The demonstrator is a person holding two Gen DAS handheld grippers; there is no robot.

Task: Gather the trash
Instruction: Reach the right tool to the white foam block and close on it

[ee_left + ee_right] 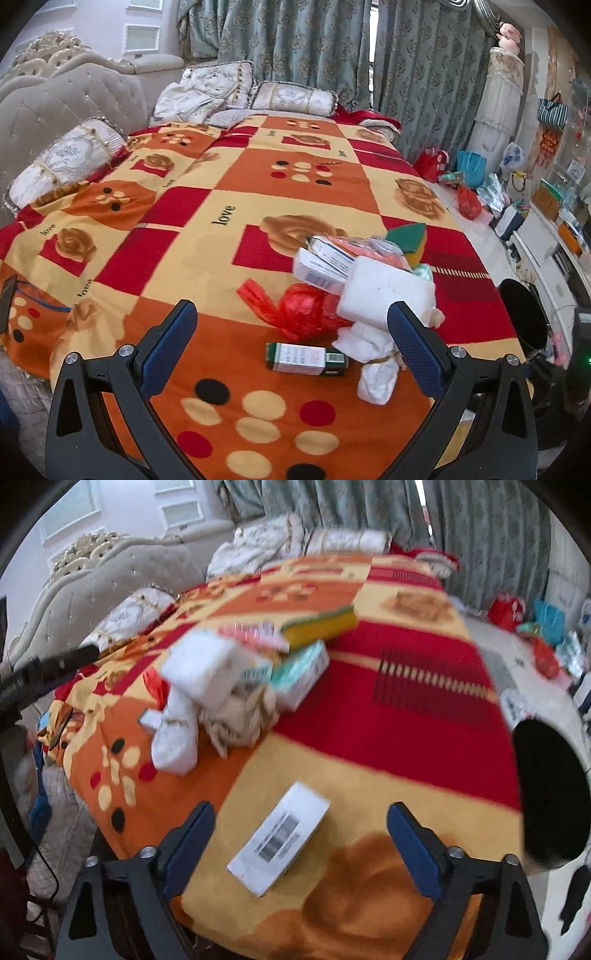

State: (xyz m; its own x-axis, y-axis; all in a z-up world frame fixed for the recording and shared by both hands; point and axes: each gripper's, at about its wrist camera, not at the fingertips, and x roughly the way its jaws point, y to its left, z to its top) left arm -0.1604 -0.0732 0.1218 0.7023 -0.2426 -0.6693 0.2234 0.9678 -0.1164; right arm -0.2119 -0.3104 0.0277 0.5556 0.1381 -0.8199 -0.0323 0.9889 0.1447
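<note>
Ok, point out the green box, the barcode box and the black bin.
green box [306, 359]: left wrist view, on its white label.
barcode box [280, 836]: right wrist view, on its top face near the barcode.
black bin [552, 794]: right wrist view, on its dark inside.

Blanket [369, 775] bare around white box [279, 843]; trash heap [229, 679] beyond, clear.

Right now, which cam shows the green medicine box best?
Left wrist: the green medicine box lies sharp and unblocked between the open left gripper fingers. In the blurred right wrist view I can't make it out.
</note>
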